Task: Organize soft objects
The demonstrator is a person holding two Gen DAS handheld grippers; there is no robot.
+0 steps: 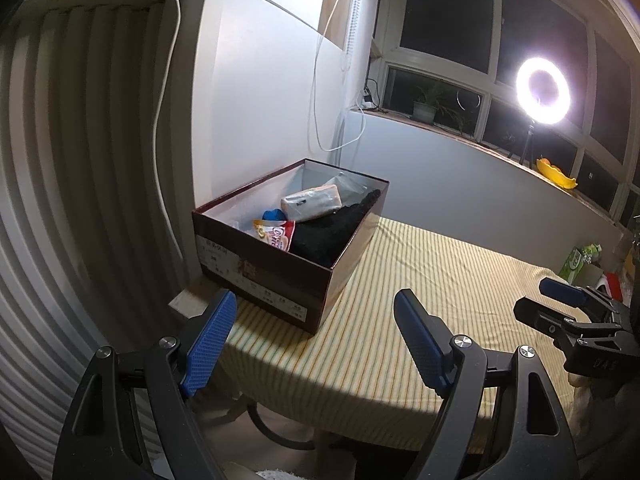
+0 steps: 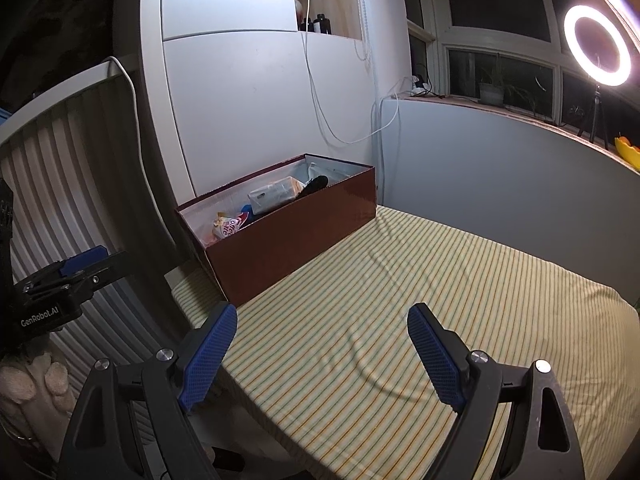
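Note:
A dark red cardboard box (image 1: 280, 276) stands at the far left corner of the striped table; it also shows in the right wrist view (image 2: 296, 236). Inside lie a black fuzzy cloth (image 1: 332, 228), a tissue pack (image 1: 312, 200), a snack bag (image 1: 276, 236) and a blue item (image 1: 274, 214). My left gripper (image 1: 316, 308) is open and empty, in front of the box. My right gripper (image 2: 322, 320) is open and empty over the cloth; it shows in the left wrist view (image 1: 560, 300) at the right.
A yellow striped tablecloth (image 2: 440, 280) covers the table. A ribbed radiator (image 1: 80, 160) stands left. A ring light (image 1: 542, 90), a potted plant (image 1: 426, 108) and a yellow dish (image 1: 556, 174) sit on the windowsill. A green carton (image 1: 576, 260) is at the far right.

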